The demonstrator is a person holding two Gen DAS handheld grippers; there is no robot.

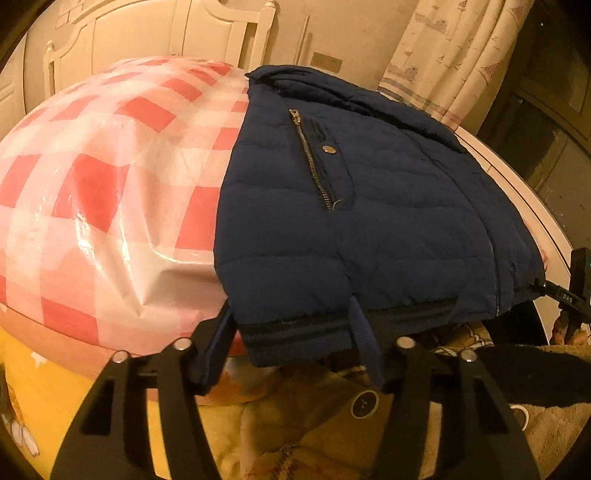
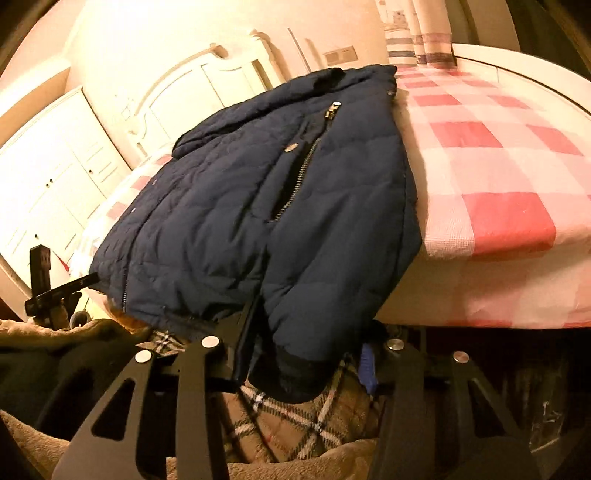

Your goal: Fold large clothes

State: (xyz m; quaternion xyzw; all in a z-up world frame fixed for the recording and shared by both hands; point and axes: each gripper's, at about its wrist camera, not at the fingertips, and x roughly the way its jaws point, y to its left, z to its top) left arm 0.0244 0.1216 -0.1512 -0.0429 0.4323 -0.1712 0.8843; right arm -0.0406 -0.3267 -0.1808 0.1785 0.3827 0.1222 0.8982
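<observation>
A navy quilted puffer jacket [image 1: 369, 206] lies folded on a table covered with a red-and-white checked cloth [image 1: 103, 177], its hem hanging over the near edge. It also shows in the right wrist view [image 2: 258, 214]. My left gripper [image 1: 295, 354] is open with its fingers on either side of the jacket's ribbed hem. My right gripper [image 2: 306, 354] is open too, its fingers on either side of a dark cuff that hangs over the table edge. The other gripper shows at the far edge of each view.
A white headboard [image 1: 155, 33] and patterned curtain [image 1: 454, 55] stand behind the table. White cabinets [image 2: 48, 177] are at the left in the right wrist view. Below are plaid fabric [image 2: 303, 417], a beige fleece and a yellow cloth [image 1: 48, 398].
</observation>
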